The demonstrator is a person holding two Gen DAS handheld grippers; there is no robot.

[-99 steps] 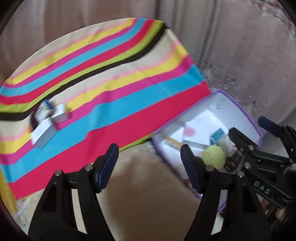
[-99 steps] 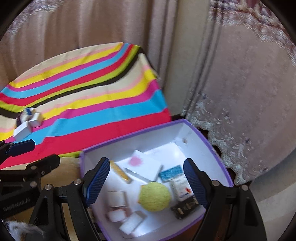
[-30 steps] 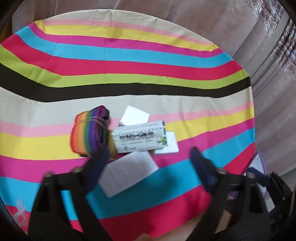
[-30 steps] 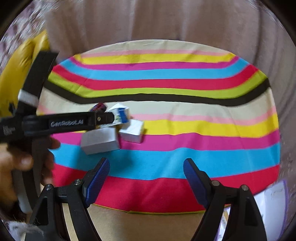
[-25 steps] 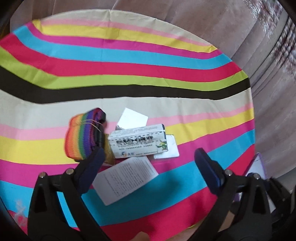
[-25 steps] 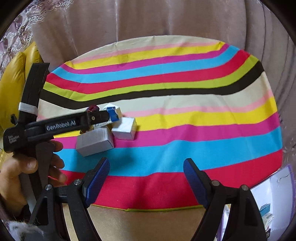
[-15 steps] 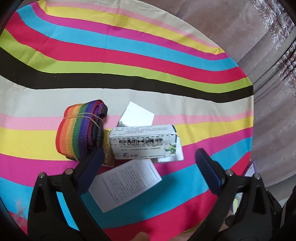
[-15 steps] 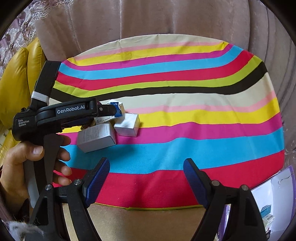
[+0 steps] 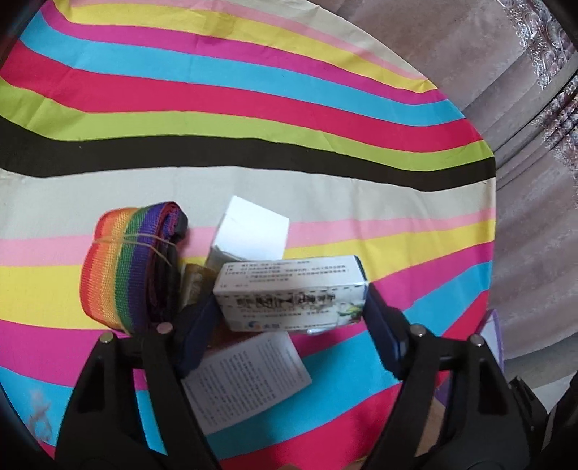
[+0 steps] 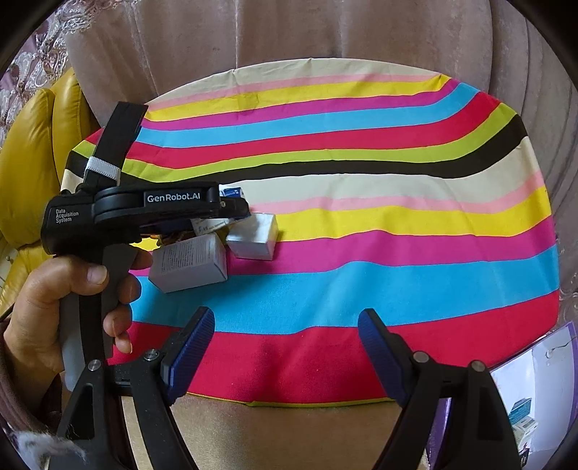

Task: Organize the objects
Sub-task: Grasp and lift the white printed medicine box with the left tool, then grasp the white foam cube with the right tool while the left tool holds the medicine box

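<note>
A white medicine box with blue print (image 9: pixel 289 289) lies across the gap of my left gripper (image 9: pixel 289 320). The jaws are closing, and both blue pads touch its ends. Beside it on the striped cloth (image 9: pixel 274 119) are a rolled rainbow strap (image 9: pixel 123 267), a small white box (image 9: pixel 253 231) and a grey printed box (image 9: pixel 245 372). In the right wrist view a hand (image 10: pixel 72 289) holds the left gripper (image 10: pixel 231 209) over the grey box (image 10: pixel 191 264) and a silver box (image 10: pixel 253 235). My right gripper (image 10: pixel 285 343) hangs open above the cloth's near edge, with nothing between its fingers.
A purple-rimmed storage box (image 10: pixel 534 368) with small items sits at the lower right, off the cloth. A yellow cushioned seat (image 10: pixel 36 144) stands at the left. Pinkish curtains (image 10: pixel 325 32) hang behind the round table.
My left gripper has come down and forward over the pile, and its jaws have drawn in from wide apart onto the ends of the medicine box. The right gripper has stayed put.
</note>
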